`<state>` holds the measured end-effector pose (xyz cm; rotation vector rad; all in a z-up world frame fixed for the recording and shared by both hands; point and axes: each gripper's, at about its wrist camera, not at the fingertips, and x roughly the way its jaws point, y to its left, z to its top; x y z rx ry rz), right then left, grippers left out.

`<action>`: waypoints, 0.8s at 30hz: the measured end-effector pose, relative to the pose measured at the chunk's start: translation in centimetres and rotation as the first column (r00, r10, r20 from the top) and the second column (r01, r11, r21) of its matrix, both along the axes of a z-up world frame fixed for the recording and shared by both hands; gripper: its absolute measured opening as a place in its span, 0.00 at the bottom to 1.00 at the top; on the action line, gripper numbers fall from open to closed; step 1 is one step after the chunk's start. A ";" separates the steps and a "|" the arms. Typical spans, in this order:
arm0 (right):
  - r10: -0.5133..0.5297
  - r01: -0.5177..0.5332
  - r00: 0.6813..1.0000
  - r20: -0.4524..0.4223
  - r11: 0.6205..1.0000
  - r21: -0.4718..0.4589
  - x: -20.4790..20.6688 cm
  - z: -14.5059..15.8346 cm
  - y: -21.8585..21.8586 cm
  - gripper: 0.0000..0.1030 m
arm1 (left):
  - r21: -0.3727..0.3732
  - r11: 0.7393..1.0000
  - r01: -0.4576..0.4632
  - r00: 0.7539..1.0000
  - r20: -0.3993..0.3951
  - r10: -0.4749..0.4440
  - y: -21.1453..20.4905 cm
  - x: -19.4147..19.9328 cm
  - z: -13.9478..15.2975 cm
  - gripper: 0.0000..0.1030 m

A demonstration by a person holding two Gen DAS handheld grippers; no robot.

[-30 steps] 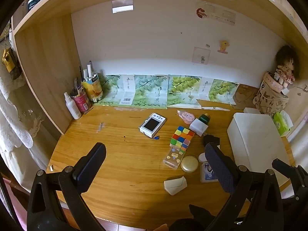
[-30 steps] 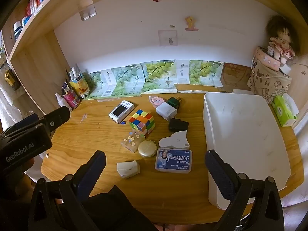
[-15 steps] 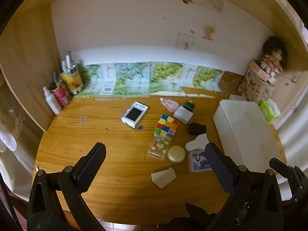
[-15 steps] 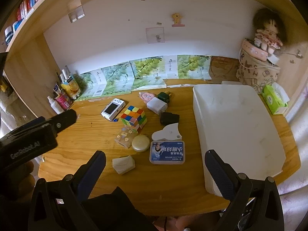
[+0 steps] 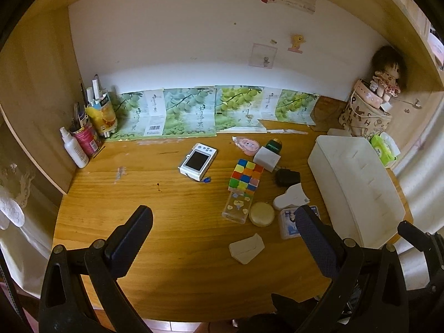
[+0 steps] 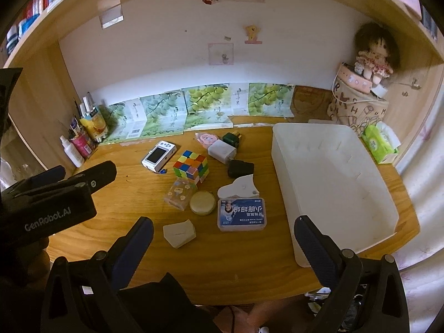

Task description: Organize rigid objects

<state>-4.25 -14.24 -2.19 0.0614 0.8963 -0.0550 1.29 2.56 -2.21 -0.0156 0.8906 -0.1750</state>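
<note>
Tongs pulled back and higher than a second ago: left tongs and right tongs both spread, holding nothing. Clutter unmoved mid-table: cube, blue tin. White bin at right.

A white bin lies ahead-right of the right gripper. Ahead-left cluster a blue-labelled tin, a white angular case, a round cream compact, a clear sticker box, a colour cube, a black adapter, a white charger and a white handheld device. A small white folded box lies nearest.
</note>
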 end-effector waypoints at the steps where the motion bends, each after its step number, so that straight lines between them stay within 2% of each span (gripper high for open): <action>1: 0.001 -0.001 1.000 0.000 1.000 -0.005 -0.1 0.0 0.2 0.99 | -0.001 1.000 -0.002 1.000 0.000 0.002 0.2 -0.1 0.0 0.99; 12: 0.004 -0.005 1.000 -0.022 0.999 -0.045 -0.2 0.0 0.4 0.99 | 0.006 1.000 -0.012 1.000 -0.012 0.012 0.3 -0.6 -0.5 0.99; 24: 0.077 -0.078 0.997 -0.016 0.996 -0.032 0.5 0.1 -3.5 0.99 | 0.030 0.994 -0.108 0.994 0.009 0.108 -3.8 -1.1 0.3 0.99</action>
